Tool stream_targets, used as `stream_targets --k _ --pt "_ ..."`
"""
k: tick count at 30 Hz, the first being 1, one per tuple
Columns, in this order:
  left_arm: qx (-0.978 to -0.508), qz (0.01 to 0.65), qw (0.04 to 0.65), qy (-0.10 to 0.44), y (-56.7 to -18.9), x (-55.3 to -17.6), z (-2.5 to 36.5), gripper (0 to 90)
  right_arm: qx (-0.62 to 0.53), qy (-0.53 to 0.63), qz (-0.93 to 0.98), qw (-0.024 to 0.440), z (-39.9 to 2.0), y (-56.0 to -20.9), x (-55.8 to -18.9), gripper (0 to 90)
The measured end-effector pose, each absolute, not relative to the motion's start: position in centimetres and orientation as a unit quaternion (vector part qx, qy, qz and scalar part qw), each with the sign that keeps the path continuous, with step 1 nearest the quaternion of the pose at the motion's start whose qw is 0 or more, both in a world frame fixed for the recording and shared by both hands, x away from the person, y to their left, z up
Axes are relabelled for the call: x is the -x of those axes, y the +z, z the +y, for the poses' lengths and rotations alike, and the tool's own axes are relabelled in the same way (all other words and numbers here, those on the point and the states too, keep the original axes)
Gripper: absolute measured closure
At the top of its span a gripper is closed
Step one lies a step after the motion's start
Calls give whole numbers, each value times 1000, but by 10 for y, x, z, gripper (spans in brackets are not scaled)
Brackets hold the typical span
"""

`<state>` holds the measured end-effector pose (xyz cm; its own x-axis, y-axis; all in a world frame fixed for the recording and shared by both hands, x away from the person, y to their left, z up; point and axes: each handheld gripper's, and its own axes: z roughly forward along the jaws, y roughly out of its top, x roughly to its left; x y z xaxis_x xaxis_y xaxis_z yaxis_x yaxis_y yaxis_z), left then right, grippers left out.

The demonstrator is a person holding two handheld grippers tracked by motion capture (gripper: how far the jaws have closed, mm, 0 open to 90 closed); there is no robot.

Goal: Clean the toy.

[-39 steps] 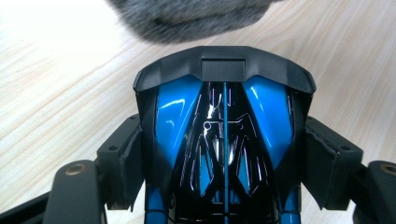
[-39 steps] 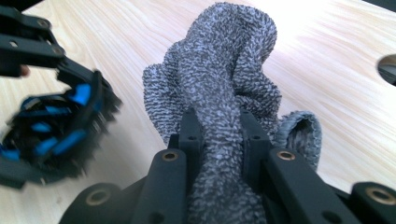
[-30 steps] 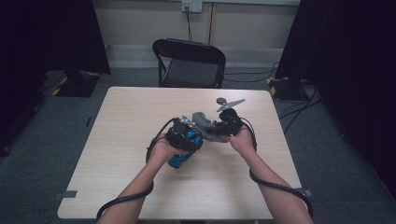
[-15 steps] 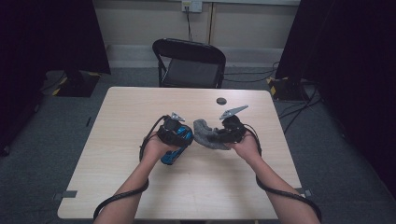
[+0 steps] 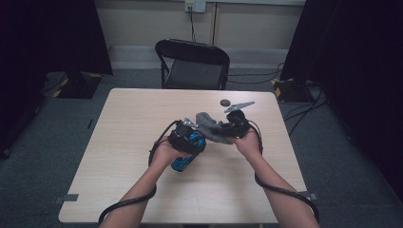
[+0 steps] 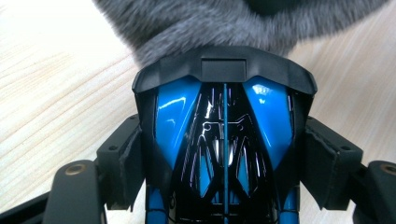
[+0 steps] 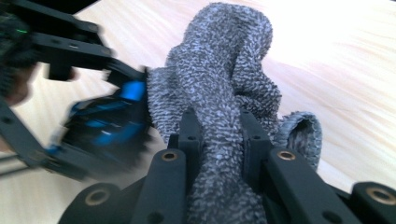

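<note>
Where the two hands meet above the middle of the table (image 5: 119,142), we see the left gripper (image 6: 224,140) clamped on a blue and black toy car (image 6: 223,154), its nose against a grey knitted cloth (image 7: 224,102). Our right gripper (image 7: 218,135) pinches a twisted fold of that cloth. Beyond them, a small dark disc (image 5: 225,102) lies on the tabletop.

Dim room, glary tabletop, blurred close-ups
</note>
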<state>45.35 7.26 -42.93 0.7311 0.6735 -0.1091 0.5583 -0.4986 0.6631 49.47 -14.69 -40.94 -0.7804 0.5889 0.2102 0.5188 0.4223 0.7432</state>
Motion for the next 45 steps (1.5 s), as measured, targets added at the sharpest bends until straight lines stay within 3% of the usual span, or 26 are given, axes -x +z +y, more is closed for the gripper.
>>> stream_targets --k 13,45 --pt "-844 393 351 101 -424 -463 103 257 -309 394 865 20 -143 -424 -485 753" --pt "-833 398 369 101 -407 -476 90 257 -272 416 867 -34 -106 -447 -469 754"
